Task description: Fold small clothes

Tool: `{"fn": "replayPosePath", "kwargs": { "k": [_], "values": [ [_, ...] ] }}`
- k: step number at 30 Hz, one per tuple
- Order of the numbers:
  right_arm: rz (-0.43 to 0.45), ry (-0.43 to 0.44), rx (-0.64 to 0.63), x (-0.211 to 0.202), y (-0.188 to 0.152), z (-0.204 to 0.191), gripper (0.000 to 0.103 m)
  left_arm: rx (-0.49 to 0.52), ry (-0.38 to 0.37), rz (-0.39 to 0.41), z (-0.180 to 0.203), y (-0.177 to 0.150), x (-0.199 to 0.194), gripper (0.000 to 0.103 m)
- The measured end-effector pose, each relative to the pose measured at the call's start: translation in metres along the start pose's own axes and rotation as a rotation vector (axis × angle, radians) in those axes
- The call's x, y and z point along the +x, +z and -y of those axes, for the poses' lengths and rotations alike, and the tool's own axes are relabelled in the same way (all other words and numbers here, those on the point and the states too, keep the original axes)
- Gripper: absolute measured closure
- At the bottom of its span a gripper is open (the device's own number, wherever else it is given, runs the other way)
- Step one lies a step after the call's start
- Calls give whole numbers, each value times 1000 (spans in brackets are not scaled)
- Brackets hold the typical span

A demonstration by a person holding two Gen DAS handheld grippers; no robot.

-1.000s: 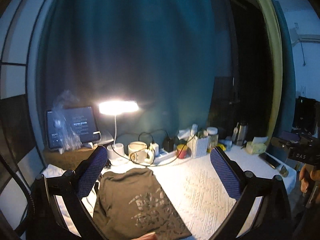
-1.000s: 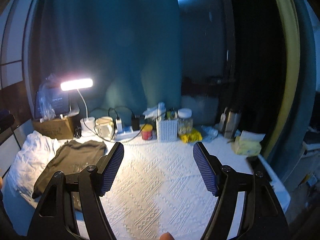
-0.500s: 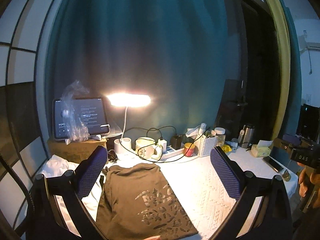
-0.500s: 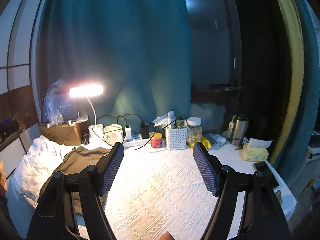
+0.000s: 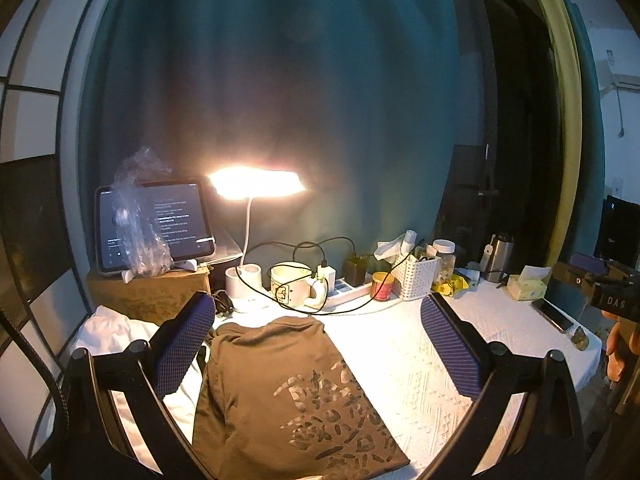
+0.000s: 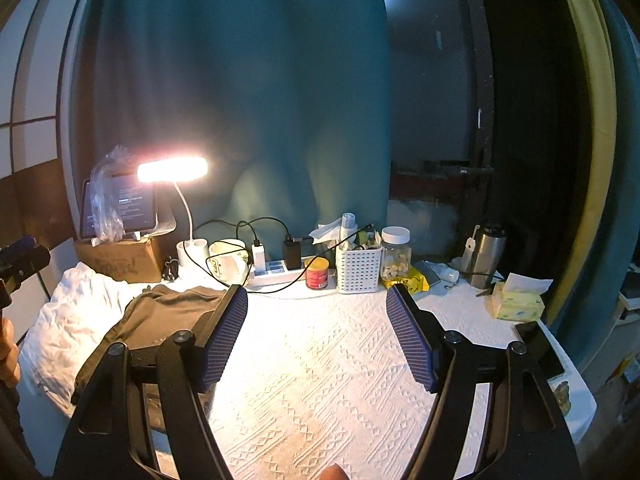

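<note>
A folded dark olive shirt [image 5: 288, 392] with a grey print lies on the white textured tablecloth [image 5: 404, 364], at the table's left. It also shows in the right wrist view [image 6: 160, 316], partly over a white crumpled cloth [image 6: 76, 320]. My left gripper [image 5: 316, 344] is open and empty, held above the shirt. My right gripper [image 6: 316, 336] is open and empty, above the bare middle of the cloth [image 6: 320, 380], to the right of the shirt.
Along the back stand a lit desk lamp [image 5: 256, 188], a tablet [image 5: 156, 224] on a cardboard box, a mug [image 5: 292, 284], a power strip with cables [image 6: 276, 276], a red can [image 6: 317, 274], a white basket [image 6: 358, 268], a jar, a steel flask [image 6: 484, 256], a tissue box [image 6: 518, 300] and a phone [image 6: 540, 346].
Both grippers have tilted down and drawn a little nearer the table; the shirt sits larger and more central under the left gripper. Both stay open and empty.
</note>
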State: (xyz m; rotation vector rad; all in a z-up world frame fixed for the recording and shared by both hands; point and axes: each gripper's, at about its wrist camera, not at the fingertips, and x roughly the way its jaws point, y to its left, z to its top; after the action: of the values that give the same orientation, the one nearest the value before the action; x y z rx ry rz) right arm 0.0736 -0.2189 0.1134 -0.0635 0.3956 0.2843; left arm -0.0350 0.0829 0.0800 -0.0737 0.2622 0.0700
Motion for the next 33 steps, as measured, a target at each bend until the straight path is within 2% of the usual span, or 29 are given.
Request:
{"fn": "replayPosePath", "kwargs": {
  "k": [33],
  "values": [
    [-20,-3,10,11,-8,3,28,13,13,-14,3,-4,9,1]
  ]
}}
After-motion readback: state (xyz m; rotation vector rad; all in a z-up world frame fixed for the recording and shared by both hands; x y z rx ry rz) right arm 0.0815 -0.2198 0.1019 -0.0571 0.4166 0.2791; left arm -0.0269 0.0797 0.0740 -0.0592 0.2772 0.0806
